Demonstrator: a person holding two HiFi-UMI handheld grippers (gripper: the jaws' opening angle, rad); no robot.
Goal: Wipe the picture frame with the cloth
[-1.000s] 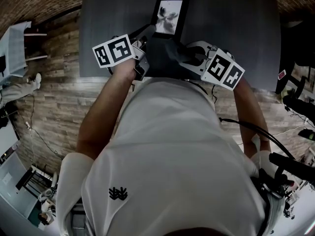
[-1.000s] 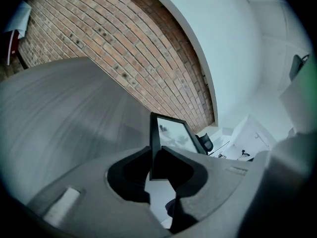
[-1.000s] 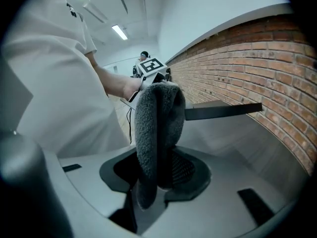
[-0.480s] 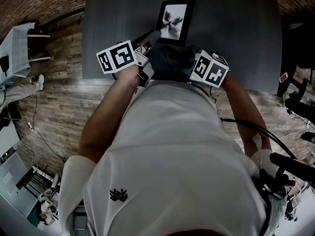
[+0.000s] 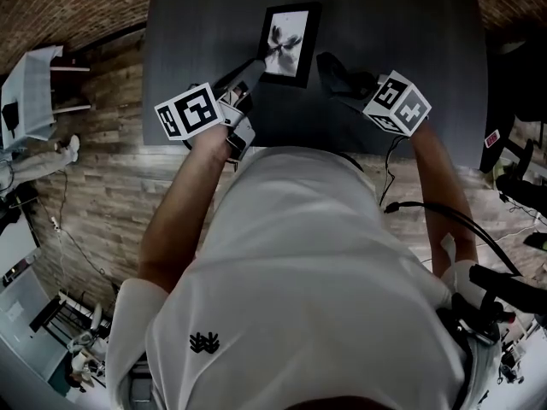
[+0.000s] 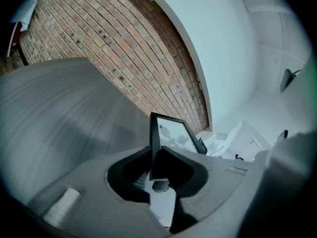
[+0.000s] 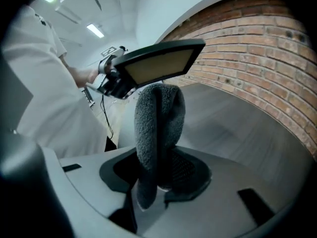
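Picture frame (image 5: 291,41) in the left gripper (image 5: 253,65), cloth (image 5: 340,77) in the right gripper (image 5: 350,84), both over the bench (image 5: 427,32).

Left gripper (image 6: 157,168) clamped on the thin black edge of the picture frame (image 6: 173,133) near a lower corner. Frame raised off the bench and tilted, about midway between the bench's left and right edges and toward its far edge, glass side facing up in the head view, brown back showing in the right gripper view. Right gripper (image 7: 159,180) pinched shut on a fold of the dark grey cloth (image 7: 158,118), bunched and bulging up past the jaws. In the head view, cloth just to the right of the frame, apart from it.
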